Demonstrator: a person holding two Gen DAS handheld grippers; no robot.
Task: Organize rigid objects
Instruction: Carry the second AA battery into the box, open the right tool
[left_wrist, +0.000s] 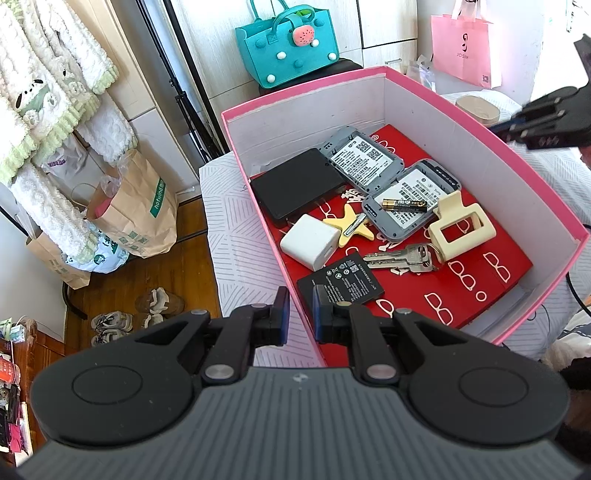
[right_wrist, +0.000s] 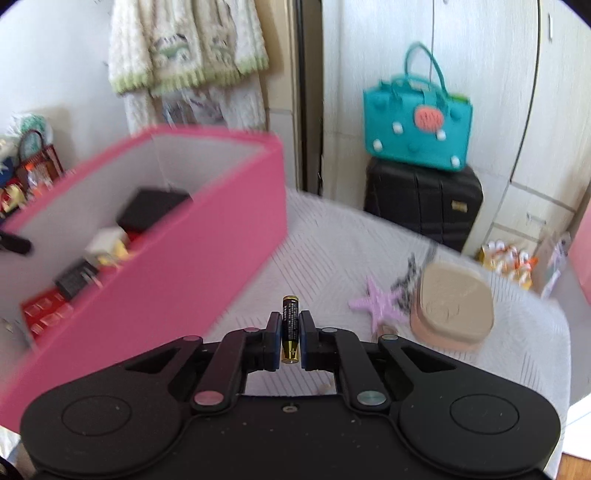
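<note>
A pink box (left_wrist: 373, 74) stands on the bed, lined with red card. In it lie a black flat device (left_wrist: 299, 188), two grey devices (left_wrist: 364, 158), an AA battery (left_wrist: 404, 205), a white charger (left_wrist: 310, 242), a yellow star clip (left_wrist: 349, 225), keys (left_wrist: 400, 256), a cream hair claw (left_wrist: 458, 227) and a flat black battery (left_wrist: 341, 282). My left gripper (left_wrist: 300, 306) is shut on the box's near wall. My right gripper (right_wrist: 290, 325), seen too as the right gripper (left_wrist: 539, 122) beyond the box's right wall, is shut on a second AA battery (right_wrist: 290, 317), beside the pink box (right_wrist: 184, 258).
On the white bedspread (right_wrist: 332, 251) to the right of the box lie a purple star clip (right_wrist: 380, 304), a dark hair clip (right_wrist: 410, 273) and a beige oval case (right_wrist: 454, 310). A teal bag (right_wrist: 417, 125) sits on a black suitcase (right_wrist: 421, 203) behind the bed.
</note>
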